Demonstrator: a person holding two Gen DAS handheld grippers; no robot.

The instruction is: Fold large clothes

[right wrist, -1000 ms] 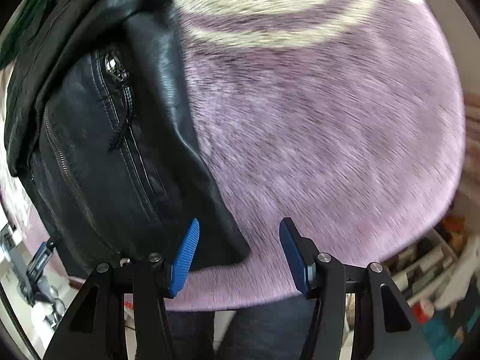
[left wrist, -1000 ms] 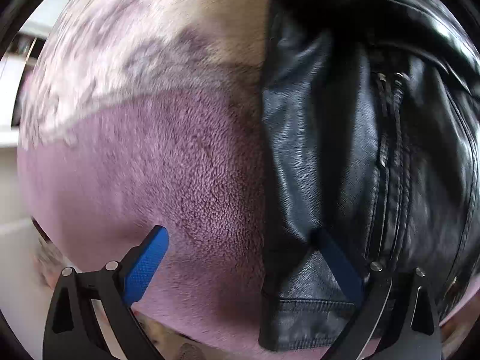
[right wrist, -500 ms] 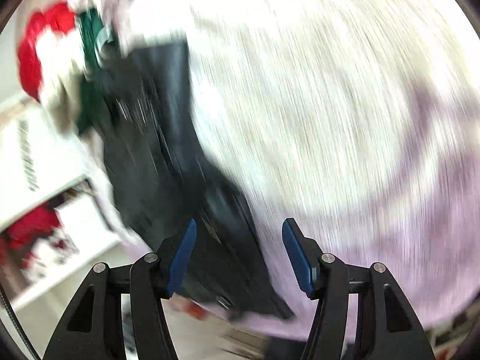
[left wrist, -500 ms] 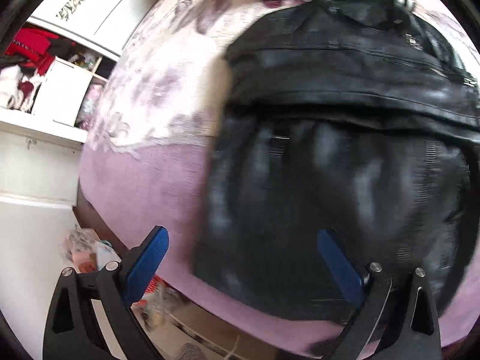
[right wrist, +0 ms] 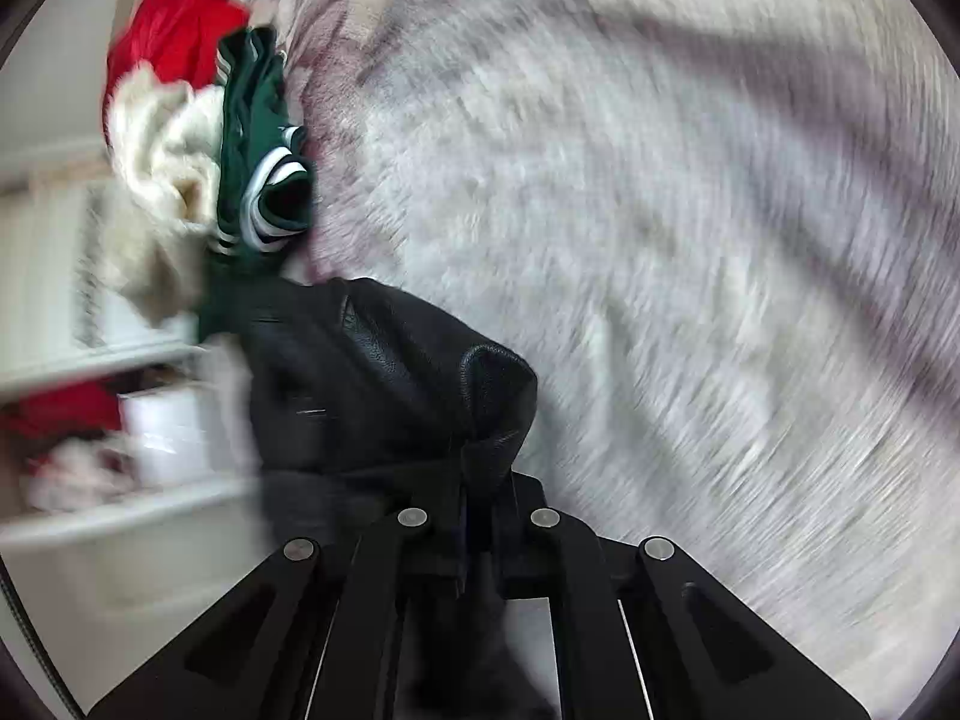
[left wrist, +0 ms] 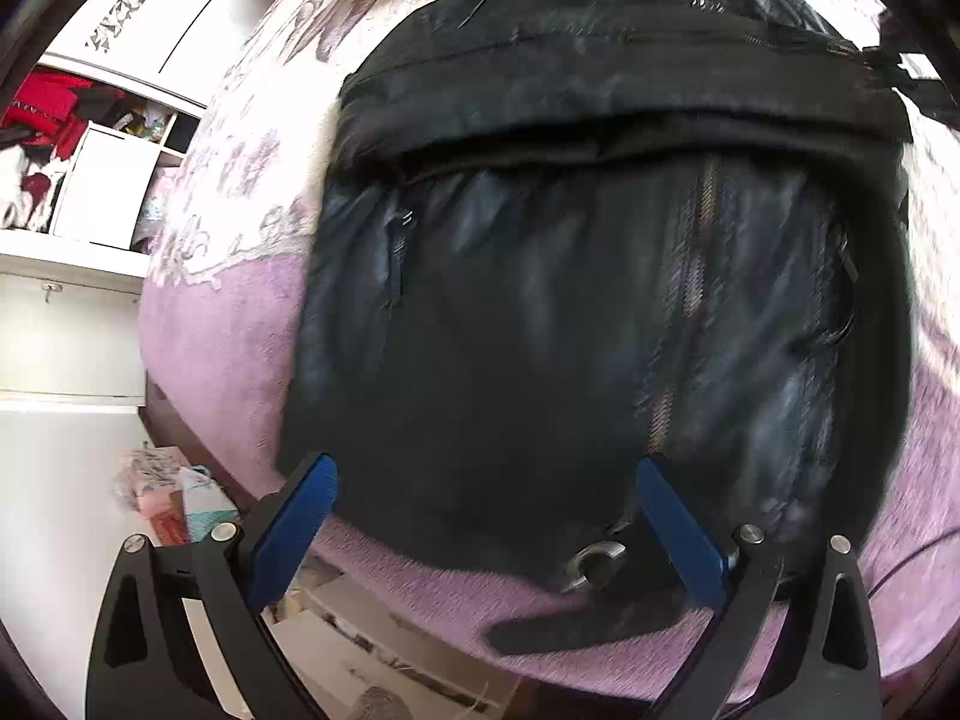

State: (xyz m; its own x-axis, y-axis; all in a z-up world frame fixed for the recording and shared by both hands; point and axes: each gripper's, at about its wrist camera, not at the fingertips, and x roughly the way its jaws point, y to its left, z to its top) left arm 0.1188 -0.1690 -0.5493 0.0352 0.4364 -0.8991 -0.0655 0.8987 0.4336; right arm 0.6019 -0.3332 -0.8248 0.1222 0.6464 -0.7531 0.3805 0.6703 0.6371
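Slip risk: I judge my right gripper (right wrist: 477, 480), whose jaws have just been closing, pinches only a small bunched fold of the black leather jacket (right wrist: 384, 372); stiff, slick leather could pull free if I lift quickly.
Drag risk: a pull toward the green garment (right wrist: 252, 138) and the red and cream pile (right wrist: 162, 90) might snag them.
Fold risk: with one corner held, the jacket (left wrist: 570, 312) may twist instead of folding flat.
Left gripper (left wrist: 486, 510): spread wide, holding nothing, hovering above the jacket's lower hem.
Jacket position: lying on the purple blanket (left wrist: 216, 330), ahead of and beneath the left fingers (left wrist: 678, 528).
Right contact: fold nipped between the pressed-together jaws.
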